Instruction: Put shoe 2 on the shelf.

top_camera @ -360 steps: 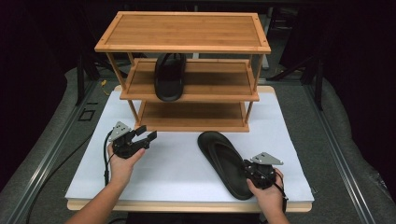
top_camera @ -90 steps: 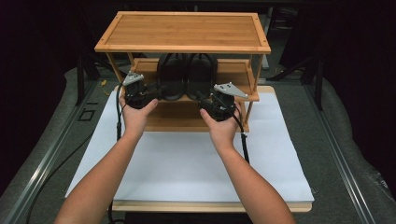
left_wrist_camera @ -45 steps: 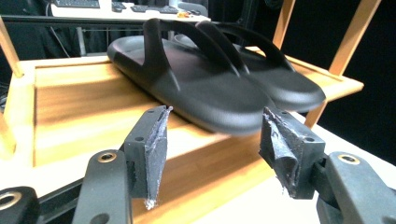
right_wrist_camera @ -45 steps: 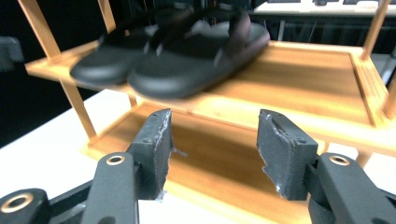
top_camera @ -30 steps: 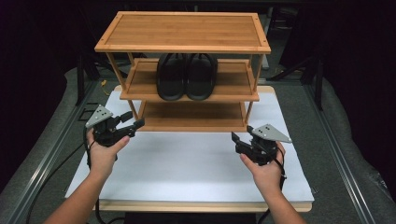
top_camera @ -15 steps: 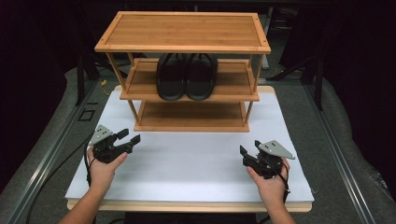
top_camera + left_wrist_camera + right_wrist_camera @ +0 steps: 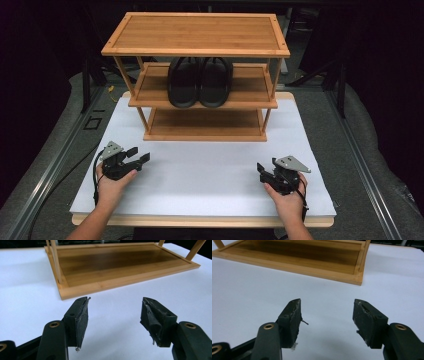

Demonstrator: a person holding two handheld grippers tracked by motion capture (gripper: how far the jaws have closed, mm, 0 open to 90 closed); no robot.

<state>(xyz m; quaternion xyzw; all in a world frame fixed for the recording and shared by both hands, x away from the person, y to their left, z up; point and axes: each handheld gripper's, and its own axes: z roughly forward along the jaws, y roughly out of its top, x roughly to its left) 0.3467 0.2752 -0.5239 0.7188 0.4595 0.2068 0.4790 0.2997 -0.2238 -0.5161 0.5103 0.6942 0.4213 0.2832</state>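
Observation:
Two black sandals (image 7: 200, 81) lie side by side on the middle shelf of a three-tier bamboo rack (image 7: 195, 49) at the back of the white table (image 7: 210, 170). My left gripper (image 7: 138, 155) rests low at the front left, open and holding nothing. My right gripper (image 7: 262, 169) rests at the front right, also open and holding nothing. In the left gripper view the jaws of that gripper (image 7: 113, 312) stand wide apart over the white surface, facing the rack's bottom shelf (image 7: 117, 262). The right gripper view has its own gripper (image 7: 326, 313) spread the same way before the bottom shelf (image 7: 297, 255).
The rack's top shelf (image 7: 196, 32) and bottom shelf (image 7: 205, 125) are bare. Grey carpeted floor (image 7: 370, 150) and metal rails surround the table. The table's front edge (image 7: 200, 221) runs just behind both hands.
Both sandals now sit on the middle shelf; twelve seconds ago one lay on the table. Within the last second both grippers have drawn back and down toward the front edge, still open.

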